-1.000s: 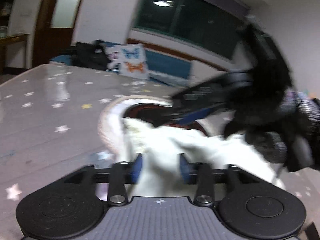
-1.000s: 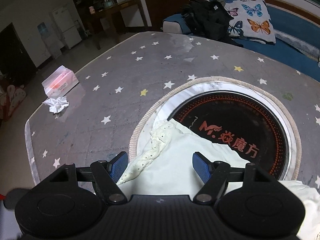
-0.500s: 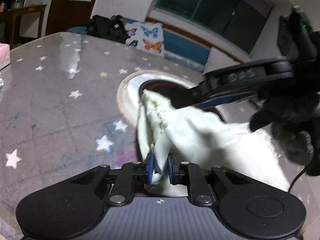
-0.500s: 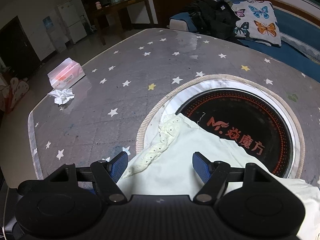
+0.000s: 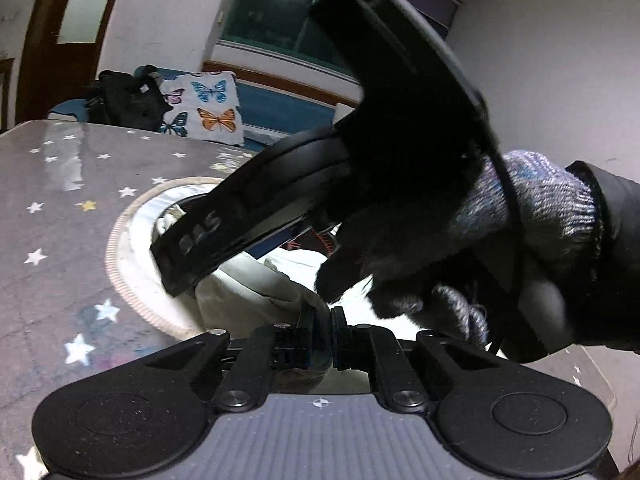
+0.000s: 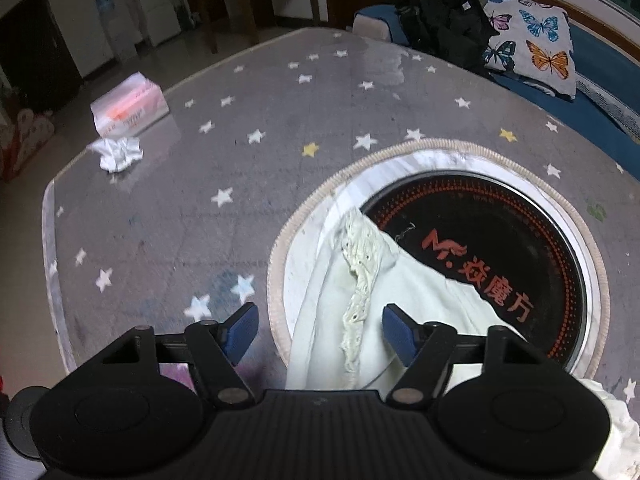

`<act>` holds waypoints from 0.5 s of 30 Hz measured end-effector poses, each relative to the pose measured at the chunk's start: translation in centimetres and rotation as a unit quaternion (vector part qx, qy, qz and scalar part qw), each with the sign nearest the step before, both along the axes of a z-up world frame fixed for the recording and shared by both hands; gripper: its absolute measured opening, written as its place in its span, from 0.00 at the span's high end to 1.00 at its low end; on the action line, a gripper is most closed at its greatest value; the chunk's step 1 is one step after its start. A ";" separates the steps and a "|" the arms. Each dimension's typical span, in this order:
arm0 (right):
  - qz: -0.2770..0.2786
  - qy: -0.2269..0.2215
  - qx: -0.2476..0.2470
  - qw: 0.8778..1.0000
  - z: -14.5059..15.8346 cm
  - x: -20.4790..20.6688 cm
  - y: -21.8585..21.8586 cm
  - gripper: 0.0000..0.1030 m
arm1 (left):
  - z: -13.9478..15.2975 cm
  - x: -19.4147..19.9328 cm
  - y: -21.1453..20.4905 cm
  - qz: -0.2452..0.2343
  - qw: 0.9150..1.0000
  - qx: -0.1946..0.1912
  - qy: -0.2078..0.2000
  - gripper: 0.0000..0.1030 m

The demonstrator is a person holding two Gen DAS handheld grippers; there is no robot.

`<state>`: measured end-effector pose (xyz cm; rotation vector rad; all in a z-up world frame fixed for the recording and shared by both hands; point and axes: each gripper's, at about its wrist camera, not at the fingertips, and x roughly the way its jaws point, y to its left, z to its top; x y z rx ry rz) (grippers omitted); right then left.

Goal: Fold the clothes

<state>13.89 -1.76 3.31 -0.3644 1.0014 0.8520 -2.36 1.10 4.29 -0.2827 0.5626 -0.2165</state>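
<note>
A white garment with a lace trim lies partly over the round black hotplate set in the star-patterned table. My left gripper is closing, its pads pinched on a fold of the garment at the near edge. My right gripper hangs over the bunched lace ridge. Its jaws are closing with the cloth between them, and the blue pads stand clear of it. In the left wrist view a gloved hand holds a black housing close above the garment and hides much of it.
A tissue box and a crumpled tissue sit at the table's far left. Behind the table are a butterfly cushion and a black bag on a blue bench. The table edge curves along the left.
My left gripper shut on the garment's near fold and drew it up and back. The cloth bunched into a ridge between the right jaws, which narrowed slightly. The gloved hand now looms closer.
</note>
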 end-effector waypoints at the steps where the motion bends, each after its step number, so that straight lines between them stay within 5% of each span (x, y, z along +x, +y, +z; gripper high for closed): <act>1: 0.001 -0.002 -0.004 1.000 -0.2 -0.1 -0.1 0.41 | 0.0 0.2 -0.2 -0.004 1.000 0.001 0.000 0.91; 6: -0.015 -0.036 -0.009 0.999 -0.1 -0.4 -1.4 0.79 | 0.1 0.3 -0.7 -0.027 1.000 0.003 -0.002 0.87; 8: -0.028 -0.035 0.008 0.999 0.2 -0.3 -2.4 0.84 | 0.3 0.0 -0.6 -0.042 0.999 -0.004 -0.006 0.82; 10: -0.049 -0.033 0.037 0.998 0.8 -0.2 -4.2 0.87 | 0.5 -0.4 -0.4 -0.056 0.998 -0.012 -0.015 0.64; 15: -0.115 -0.017 0.101 0.988 1.8 0.0 -9.9 0.89 | 1.7 -2.0 0.0 -0.090 0.994 -0.017 -0.051 0.48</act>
